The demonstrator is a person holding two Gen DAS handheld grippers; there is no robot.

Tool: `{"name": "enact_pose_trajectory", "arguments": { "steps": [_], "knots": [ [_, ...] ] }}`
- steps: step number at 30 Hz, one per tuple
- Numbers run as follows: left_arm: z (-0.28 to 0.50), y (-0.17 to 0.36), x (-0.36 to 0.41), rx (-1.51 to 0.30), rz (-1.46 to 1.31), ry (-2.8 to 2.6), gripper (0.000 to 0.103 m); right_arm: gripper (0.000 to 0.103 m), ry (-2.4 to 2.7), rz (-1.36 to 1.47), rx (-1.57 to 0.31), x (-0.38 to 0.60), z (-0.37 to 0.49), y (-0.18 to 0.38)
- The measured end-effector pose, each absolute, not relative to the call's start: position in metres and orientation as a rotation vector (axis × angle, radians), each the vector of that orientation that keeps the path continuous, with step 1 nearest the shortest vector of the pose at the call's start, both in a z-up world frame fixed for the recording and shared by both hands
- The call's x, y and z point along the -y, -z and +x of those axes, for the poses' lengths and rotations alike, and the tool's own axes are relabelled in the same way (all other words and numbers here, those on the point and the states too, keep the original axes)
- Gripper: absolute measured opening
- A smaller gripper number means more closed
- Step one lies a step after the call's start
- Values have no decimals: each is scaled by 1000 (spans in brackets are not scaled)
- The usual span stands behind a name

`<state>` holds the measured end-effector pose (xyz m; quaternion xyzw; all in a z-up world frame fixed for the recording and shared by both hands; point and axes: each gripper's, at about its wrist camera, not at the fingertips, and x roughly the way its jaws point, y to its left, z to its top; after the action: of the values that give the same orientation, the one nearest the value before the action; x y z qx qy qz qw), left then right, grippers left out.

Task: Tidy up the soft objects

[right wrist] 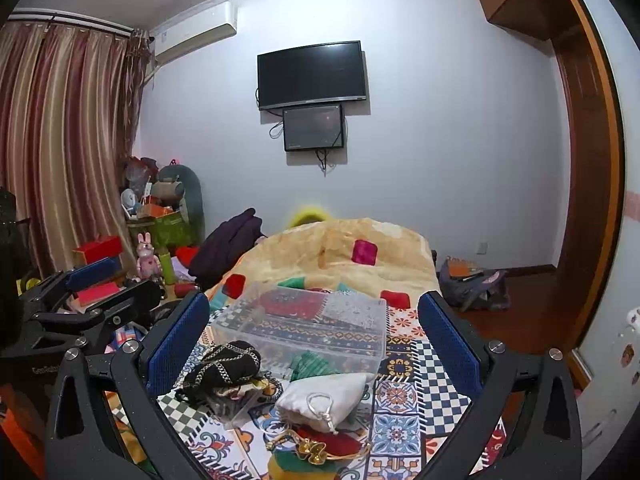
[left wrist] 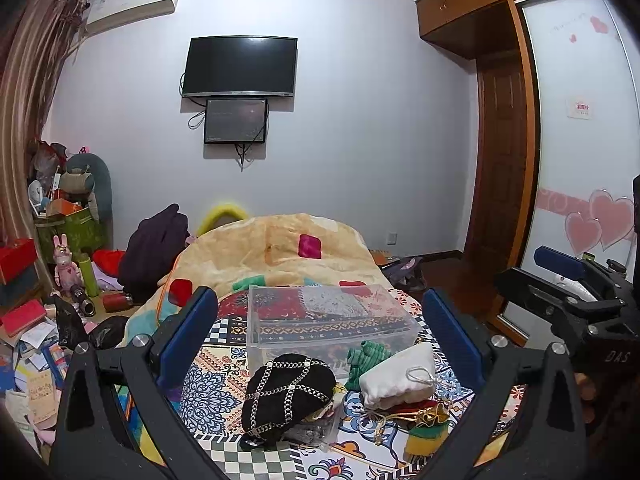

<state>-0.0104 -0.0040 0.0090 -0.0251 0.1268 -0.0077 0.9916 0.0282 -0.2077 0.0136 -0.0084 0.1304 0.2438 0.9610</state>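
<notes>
A small heap of soft things lies on the patterned bed cover: a black cloth with silver chain lattice (left wrist: 288, 394) (right wrist: 228, 368), a white drawstring pouch (left wrist: 400, 380) (right wrist: 324, 398), a green knitted piece (left wrist: 366, 358) (right wrist: 314, 364), a red and gold pouch (left wrist: 424, 410) (right wrist: 320, 442) and a yellow-green sponge (left wrist: 426, 436). A clear plastic box (left wrist: 320, 320) (right wrist: 308, 324) stands empty just behind them. My left gripper (left wrist: 320, 336) is open above the heap. My right gripper (right wrist: 312, 344) is open too, over the pouch; it also shows at the right of the left wrist view (left wrist: 568, 280).
A rumpled cream blanket (left wrist: 280, 252) fills the far end of the bed. A cluttered floor with boxes, bottles and toys (left wrist: 68, 280) lies left. A wardrobe with sliding door (left wrist: 580, 140) stands right. A bag (right wrist: 472, 284) sits on the floor right of the bed.
</notes>
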Motion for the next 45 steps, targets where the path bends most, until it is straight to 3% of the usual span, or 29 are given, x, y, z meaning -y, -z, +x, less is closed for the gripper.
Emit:
{"name": "enact_pose_trajectory", "arguments": {
  "steps": [45],
  "knots": [
    [-14, -11, 10, -247, -45, 28, 103, 103, -530, 7, -259, 207, 21, -15]
  ]
}}
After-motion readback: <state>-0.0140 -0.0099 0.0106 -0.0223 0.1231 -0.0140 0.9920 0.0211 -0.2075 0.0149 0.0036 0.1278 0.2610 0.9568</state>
